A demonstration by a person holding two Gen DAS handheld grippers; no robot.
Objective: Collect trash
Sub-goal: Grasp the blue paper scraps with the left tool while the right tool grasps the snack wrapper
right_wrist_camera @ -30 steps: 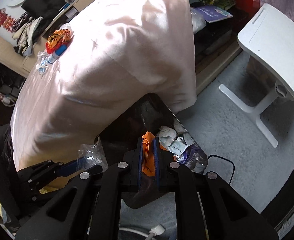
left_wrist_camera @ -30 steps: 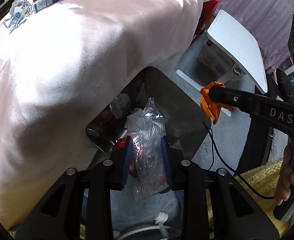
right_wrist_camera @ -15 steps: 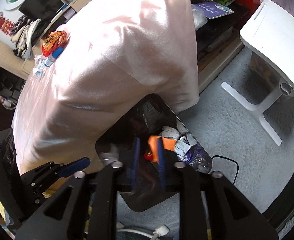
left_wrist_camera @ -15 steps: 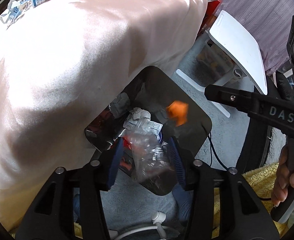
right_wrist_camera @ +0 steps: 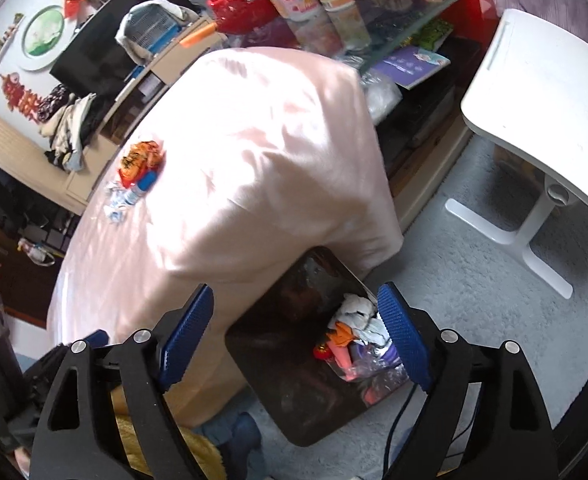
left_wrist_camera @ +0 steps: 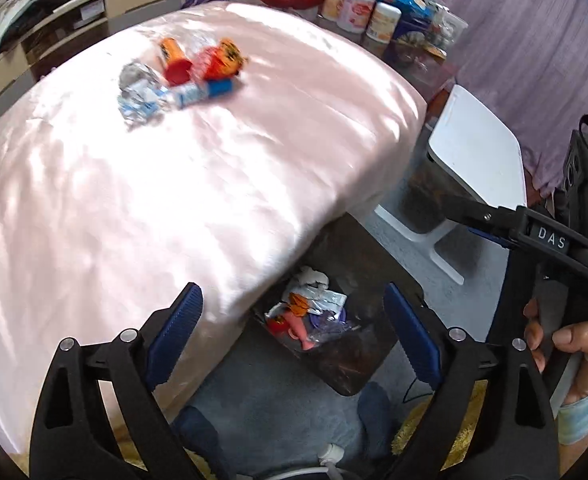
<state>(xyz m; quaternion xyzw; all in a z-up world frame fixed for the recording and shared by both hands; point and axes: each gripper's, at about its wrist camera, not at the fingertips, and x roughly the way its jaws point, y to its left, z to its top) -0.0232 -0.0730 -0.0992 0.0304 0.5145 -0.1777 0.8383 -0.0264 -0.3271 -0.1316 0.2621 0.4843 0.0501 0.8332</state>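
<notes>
Trash [left_wrist_camera: 178,80] waits in a small heap on the pink bench [left_wrist_camera: 142,200], well apart from the bin [left_wrist_camera: 358,280] at the bench's near corner, where dropped scraps already lie. Both the left tool [left_wrist_camera: 294,332] and right tool [right_wrist_camera: 298,336] hover over that bin, jaws opening with nothing between them. Reaching for the heap would go best one piece per tool, pinching loose wrappers low against the cloth.

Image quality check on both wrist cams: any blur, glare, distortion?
Left wrist view: motion blur smears the trash pile on the pink cloth, which is blown out by sun glare. Right wrist view: sharper; glare on the cloth top, the bin in shadow. Both: strong fisheye bending, dark corner vignette.
</notes>
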